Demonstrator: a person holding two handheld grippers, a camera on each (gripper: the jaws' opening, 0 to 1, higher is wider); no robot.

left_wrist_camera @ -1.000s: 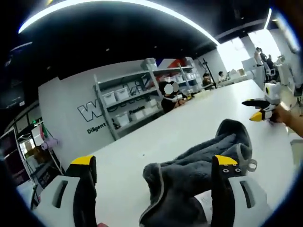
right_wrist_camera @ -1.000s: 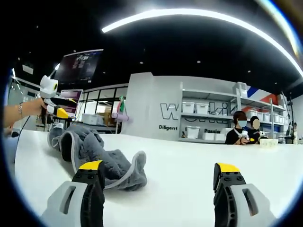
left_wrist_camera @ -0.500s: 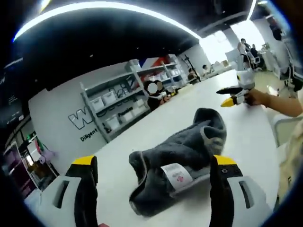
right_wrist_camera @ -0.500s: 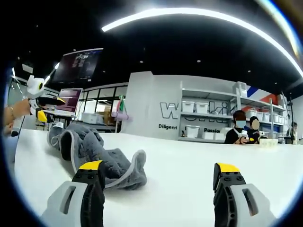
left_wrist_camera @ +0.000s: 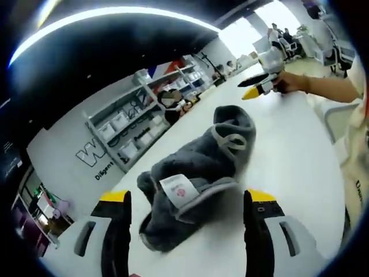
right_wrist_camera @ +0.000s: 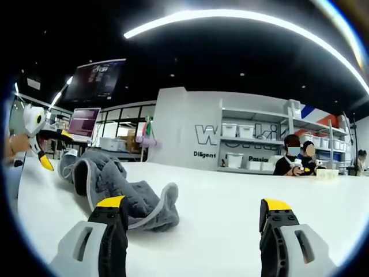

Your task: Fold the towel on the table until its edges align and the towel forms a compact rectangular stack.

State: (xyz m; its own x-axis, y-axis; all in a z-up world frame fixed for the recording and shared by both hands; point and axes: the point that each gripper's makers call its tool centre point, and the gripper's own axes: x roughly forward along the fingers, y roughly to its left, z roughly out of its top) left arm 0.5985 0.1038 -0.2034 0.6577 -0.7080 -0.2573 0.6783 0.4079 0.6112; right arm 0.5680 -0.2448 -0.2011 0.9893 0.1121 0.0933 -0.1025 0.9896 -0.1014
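- Folding has not begun: your towel (left_wrist_camera: 199,184) lies bunched in a heap on the white desk (left_wrist_camera: 288,156), label up, no edges matched.
- Your left claw (left_wrist_camera: 187,199) gapes wide above the heap, gripping nothing.
- Your right claw (right_wrist_camera: 187,210) is wide open and empty, with the towel (right_wrist_camera: 118,187) beside its left jaw.
- Spreading flat and every fold remain.

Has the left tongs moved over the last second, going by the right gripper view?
Yes. In the right gripper view, the left tongs have dropped from above the crumpled grey towel towards the white table, tips now pointing down; the towel looks unmoved.
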